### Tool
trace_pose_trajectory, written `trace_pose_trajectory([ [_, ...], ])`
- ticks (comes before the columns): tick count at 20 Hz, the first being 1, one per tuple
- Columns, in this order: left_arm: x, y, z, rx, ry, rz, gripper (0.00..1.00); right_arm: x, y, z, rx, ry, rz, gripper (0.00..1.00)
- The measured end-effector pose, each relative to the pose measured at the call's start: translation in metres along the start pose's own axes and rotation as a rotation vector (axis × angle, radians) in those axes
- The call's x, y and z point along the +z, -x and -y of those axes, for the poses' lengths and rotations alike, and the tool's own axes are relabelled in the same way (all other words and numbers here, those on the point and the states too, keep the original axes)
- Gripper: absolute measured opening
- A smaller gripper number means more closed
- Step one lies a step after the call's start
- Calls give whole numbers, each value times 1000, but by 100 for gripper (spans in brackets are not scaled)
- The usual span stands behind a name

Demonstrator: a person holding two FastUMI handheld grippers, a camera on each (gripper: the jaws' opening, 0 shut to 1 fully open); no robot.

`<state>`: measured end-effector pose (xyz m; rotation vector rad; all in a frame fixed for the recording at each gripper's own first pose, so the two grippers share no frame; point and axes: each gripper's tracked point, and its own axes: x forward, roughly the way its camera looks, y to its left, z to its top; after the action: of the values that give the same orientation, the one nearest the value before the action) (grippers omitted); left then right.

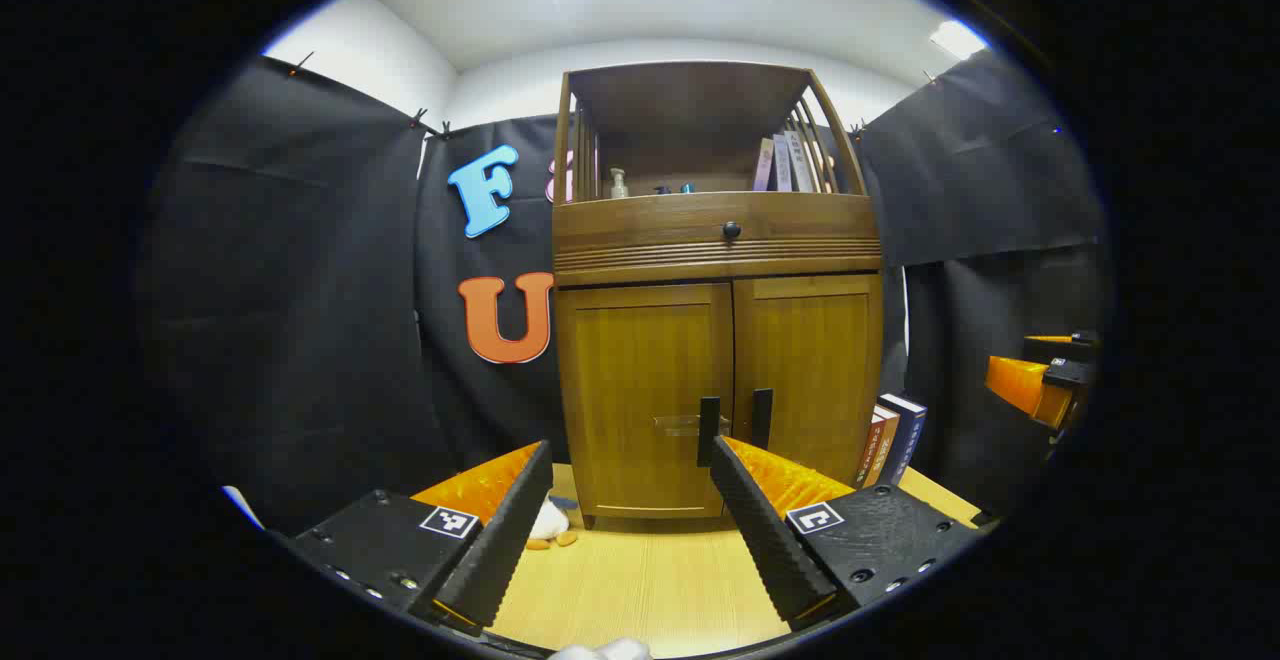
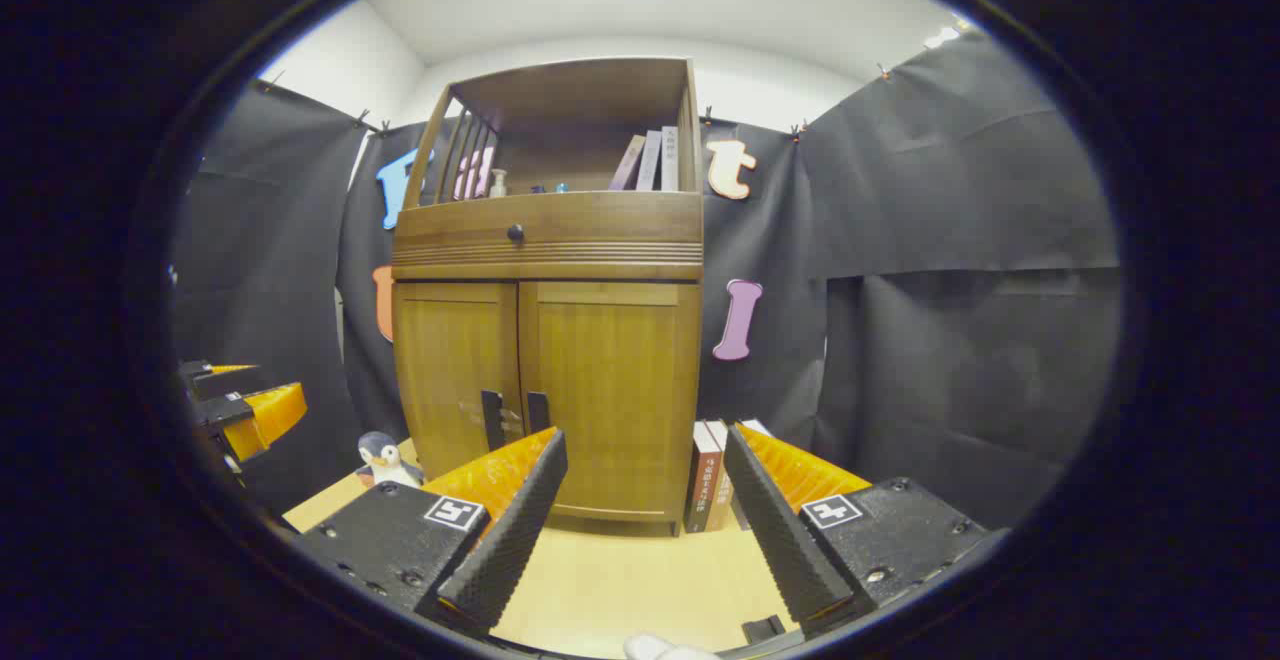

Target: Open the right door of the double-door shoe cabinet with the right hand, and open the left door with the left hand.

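A brown wooden shoe cabinet (image 1: 715,240) (image 2: 550,240) stands on the light wood table, both lower doors shut. The left door (image 1: 645,395) (image 2: 455,375) and right door (image 1: 810,370) (image 2: 615,390) each carry a black vertical handle near the middle seam: left handle (image 1: 708,430) (image 2: 491,419), right handle (image 1: 762,418) (image 2: 537,411). My left gripper (image 1: 630,460) is open, a short way in front of the left door. My right gripper (image 2: 645,450) is open too, facing the right door's outer part. Each gripper also shows at the other view's edge (image 1: 1040,385) (image 2: 240,410).
Books (image 1: 892,438) (image 2: 712,475) lean against the cabinet's right side. A penguin toy (image 2: 383,460) and small bits (image 1: 552,538) sit at its left foot. A drawer with a black knob (image 1: 731,230) and an open shelf with books lie above the doors. Black cloth walls surround it.
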<state>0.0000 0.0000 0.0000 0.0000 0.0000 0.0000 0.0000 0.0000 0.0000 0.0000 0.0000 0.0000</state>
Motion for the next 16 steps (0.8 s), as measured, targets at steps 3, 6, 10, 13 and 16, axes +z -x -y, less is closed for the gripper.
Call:
trace_pose_trajectory([
  [3,5,2,-4,13,-12,16,96,2,-3,-3,10,6,4,99],
  [6,8,0,-2,1,0,13,96,1,-5,-5,16,13,2,99],
  [10,11,-4,-6,2,0,16,96,1,-5,-6,16,14,9,100],
  [13,14,-5,-7,-2,-13,25,96,2,-5,-8,9,15,16,99],
  [16,15,-6,-7,-5,-14,25,96,1,-7,-10,6,12,8,99],
])
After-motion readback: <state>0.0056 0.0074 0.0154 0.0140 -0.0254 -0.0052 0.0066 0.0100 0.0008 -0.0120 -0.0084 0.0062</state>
